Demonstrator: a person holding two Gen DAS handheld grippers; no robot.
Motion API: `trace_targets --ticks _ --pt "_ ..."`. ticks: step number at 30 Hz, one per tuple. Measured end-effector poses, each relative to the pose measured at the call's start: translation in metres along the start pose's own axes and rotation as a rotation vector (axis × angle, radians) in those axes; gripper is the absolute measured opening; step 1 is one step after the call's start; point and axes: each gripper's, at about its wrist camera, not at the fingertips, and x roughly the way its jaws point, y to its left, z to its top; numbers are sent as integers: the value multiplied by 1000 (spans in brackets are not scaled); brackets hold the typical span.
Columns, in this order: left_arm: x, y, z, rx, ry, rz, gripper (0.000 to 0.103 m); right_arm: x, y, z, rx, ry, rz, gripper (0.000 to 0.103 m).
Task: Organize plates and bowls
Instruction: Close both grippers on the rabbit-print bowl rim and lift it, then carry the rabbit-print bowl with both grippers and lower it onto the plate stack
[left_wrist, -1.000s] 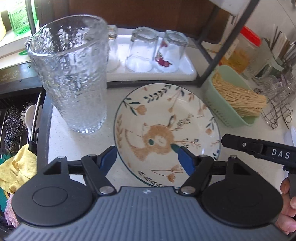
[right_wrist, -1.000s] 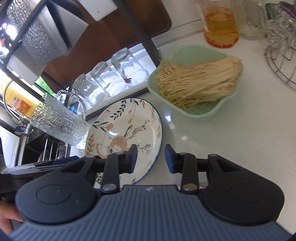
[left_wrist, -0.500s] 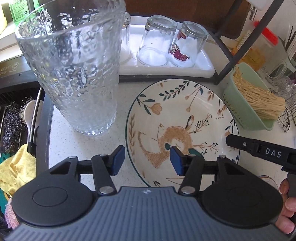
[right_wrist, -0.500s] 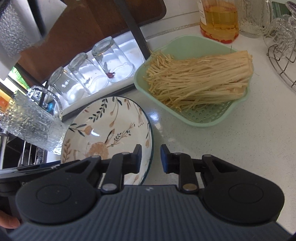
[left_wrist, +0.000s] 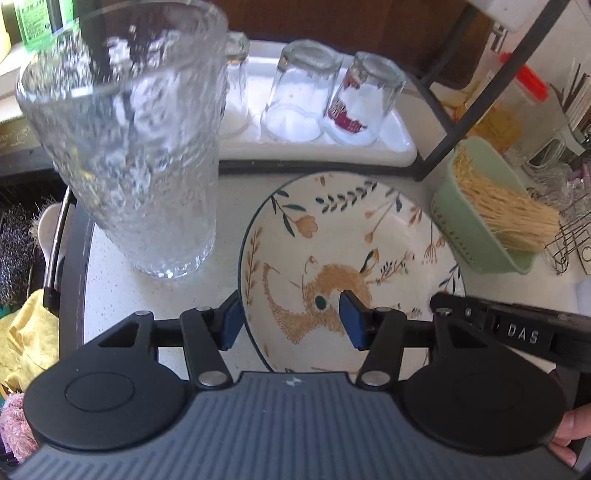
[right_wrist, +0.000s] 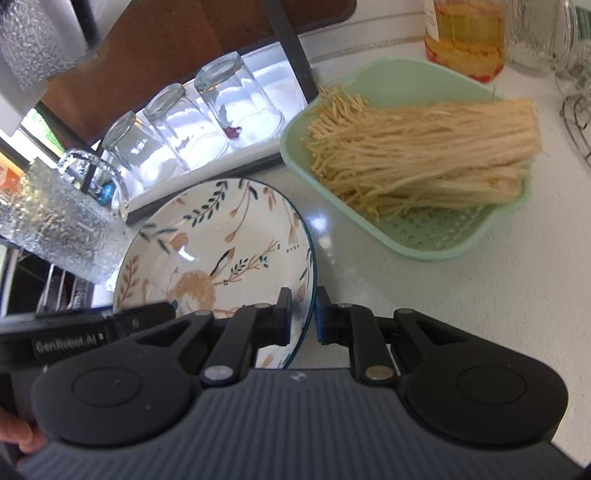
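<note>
Right wrist: gripper (right_wrist: 302, 316) hides plate's (right_wrist: 207, 236) near rim.

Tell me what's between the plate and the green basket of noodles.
Nothing: only bare white counter separates the plate from the green basket. The right wrist view shows this gap best.

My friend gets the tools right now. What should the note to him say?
Right tool: nearly shut, fingers straddling the plate rim; whether it is pinched yet is unclear.
Left tool: open, holding nothing, fingers either side of the plate's left rim.
Plate: on the counter between the tall glass and the green basket.
Done: nothing put away.
Left: finish the grip, lift the plate, stow it.
</note>
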Motion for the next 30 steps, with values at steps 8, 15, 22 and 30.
trace_targets --ticks 8,15,22,30 --pt "-25 -20 -10 33 -12 -13 60 -32 -12 -15 37 -2 55 16" --pt "-58 -37 -17 19 -73 -32 60 -62 -19 -27 42 -41 83 16" --pt "-105 -52 -32 -13 -151 -75 60 -106 -25 -36 34 -80 133 17" --pt "-127 -63 -67 -67 -163 -64 60 -143 -34 -54 0 -133 175 18"
